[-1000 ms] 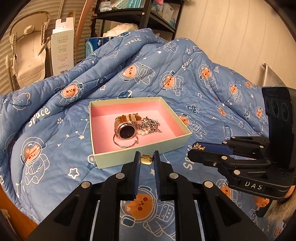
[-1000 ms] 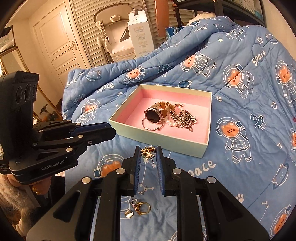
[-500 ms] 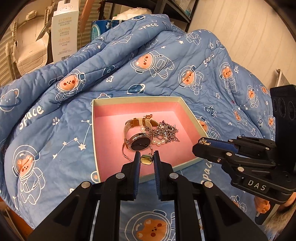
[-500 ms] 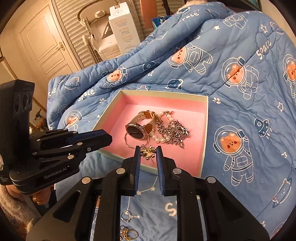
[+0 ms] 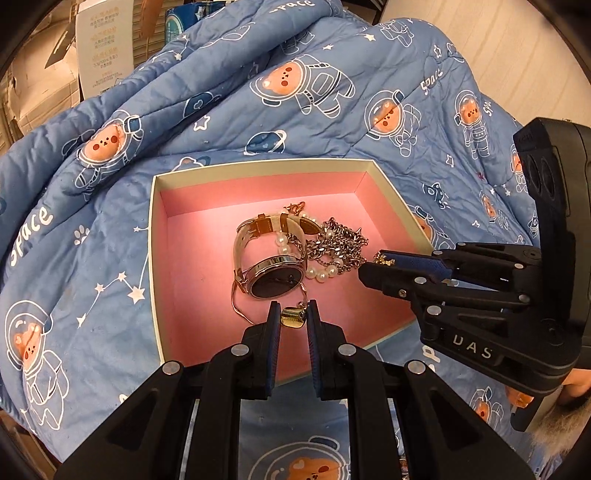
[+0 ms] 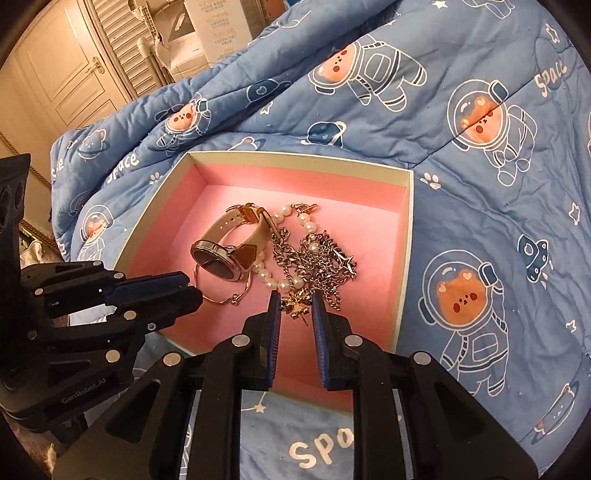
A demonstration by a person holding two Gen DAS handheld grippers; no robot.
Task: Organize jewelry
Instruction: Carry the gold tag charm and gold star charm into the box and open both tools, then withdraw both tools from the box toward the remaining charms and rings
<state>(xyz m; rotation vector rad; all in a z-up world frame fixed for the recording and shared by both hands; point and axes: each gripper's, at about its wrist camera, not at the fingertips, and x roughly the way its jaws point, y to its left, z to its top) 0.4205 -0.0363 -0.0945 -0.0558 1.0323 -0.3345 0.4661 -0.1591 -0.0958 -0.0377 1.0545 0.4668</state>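
A pink-lined box (image 5: 184,258) (image 6: 369,192) lies on the blue quilt. Inside it rest a watch (image 5: 275,280) (image 6: 216,260), a pearl string (image 5: 321,273) (image 6: 275,282), a silver chain (image 5: 340,243) (image 6: 321,258) and a thin bangle (image 6: 225,295). My left gripper (image 5: 292,317) is shut on a small gold earring (image 5: 292,318), held over the box's near part just in front of the watch. My right gripper (image 6: 295,304) is shut on a gold star-shaped earring (image 6: 295,303), hovering over the box beside the chain. In the left wrist view the right gripper (image 5: 380,260) comes in from the right.
The quilt (image 5: 332,92) rises in folds behind the box. A white carton (image 5: 103,48) (image 6: 218,26) stands beyond it, and a door (image 6: 62,74) shows at far left. The left gripper's body (image 6: 92,306) fills the lower left of the right wrist view.
Both grippers have travelled forward and down from the quilt in front of the box to over its pink floor, each still holding its earring. The loose rings on the quilt have left view.
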